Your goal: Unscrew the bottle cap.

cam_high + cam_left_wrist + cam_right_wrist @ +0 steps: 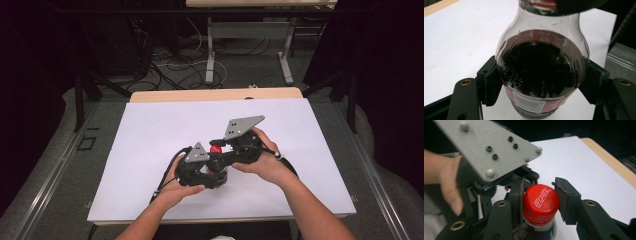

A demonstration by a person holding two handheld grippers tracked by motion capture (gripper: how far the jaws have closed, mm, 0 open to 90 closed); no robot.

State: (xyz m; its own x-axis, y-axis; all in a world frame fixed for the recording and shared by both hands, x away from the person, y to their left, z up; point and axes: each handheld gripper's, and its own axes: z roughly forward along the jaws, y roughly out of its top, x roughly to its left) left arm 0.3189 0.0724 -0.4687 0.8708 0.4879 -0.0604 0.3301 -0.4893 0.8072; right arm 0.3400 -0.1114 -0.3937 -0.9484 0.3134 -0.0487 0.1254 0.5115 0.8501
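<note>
A clear plastic cola bottle (539, 72) with dark liquid and a red label stands on the white sheet. My left gripper (541, 83) is shut on its body, one pad pressed to each side. The red screw cap (541, 203) sits between the jaws of my right gripper (539, 195), which is shut on it from above. In the high view both grippers meet at the middle of the table around the red cap (216, 148), left gripper (212, 170) low and right gripper (220, 146) higher. The left gripper's grey plate (491, 152) hides part of the bottle.
A white sheet (150, 135) covers most of the wooden table (215, 94). Beyond the far edge are the metal legs of another table (210, 55) and loose cables on the floor. Metal rails (55, 170) run along both sides.
</note>
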